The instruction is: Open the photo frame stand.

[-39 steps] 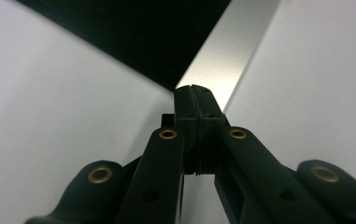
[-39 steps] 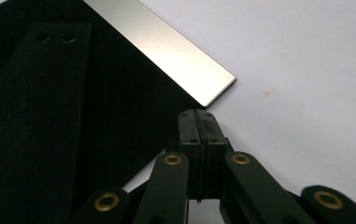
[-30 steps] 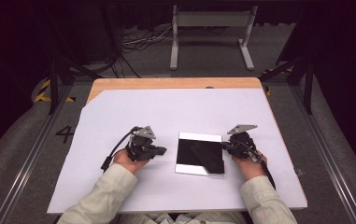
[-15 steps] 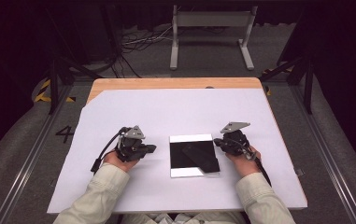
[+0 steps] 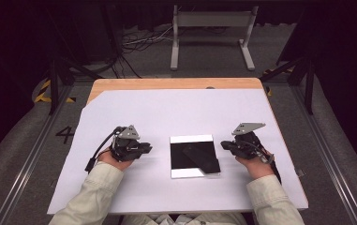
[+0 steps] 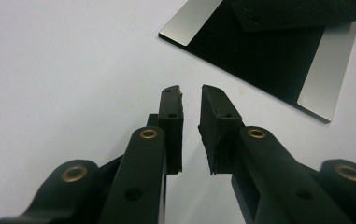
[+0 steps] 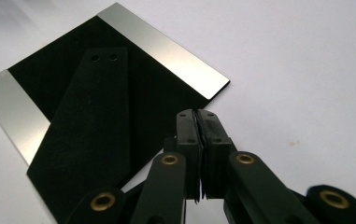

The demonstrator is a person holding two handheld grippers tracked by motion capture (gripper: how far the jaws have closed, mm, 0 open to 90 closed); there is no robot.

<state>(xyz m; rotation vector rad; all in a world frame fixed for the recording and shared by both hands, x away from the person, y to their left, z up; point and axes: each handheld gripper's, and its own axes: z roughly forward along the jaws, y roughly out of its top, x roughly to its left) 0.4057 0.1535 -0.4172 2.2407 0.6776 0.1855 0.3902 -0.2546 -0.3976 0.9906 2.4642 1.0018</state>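
White sheet [image 5: 176, 112] bare around black plate [image 5: 192, 157]; claws flank it.

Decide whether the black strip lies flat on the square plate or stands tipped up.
Flat. The black strip lies slantwise on the square plate, one end past the plate's edge; neither pair of tongs touches it.

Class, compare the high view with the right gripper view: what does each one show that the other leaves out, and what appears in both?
High view alone: the person's sleeves, the left gripper on the white sheet, the table's wooden edge and a metal stand on the floor beyond.

Right gripper view alone: two small holes near one end of the black strip.

Both: the right gripper, the strip lying slantwise on the black plate with silver bands, and the sheet.
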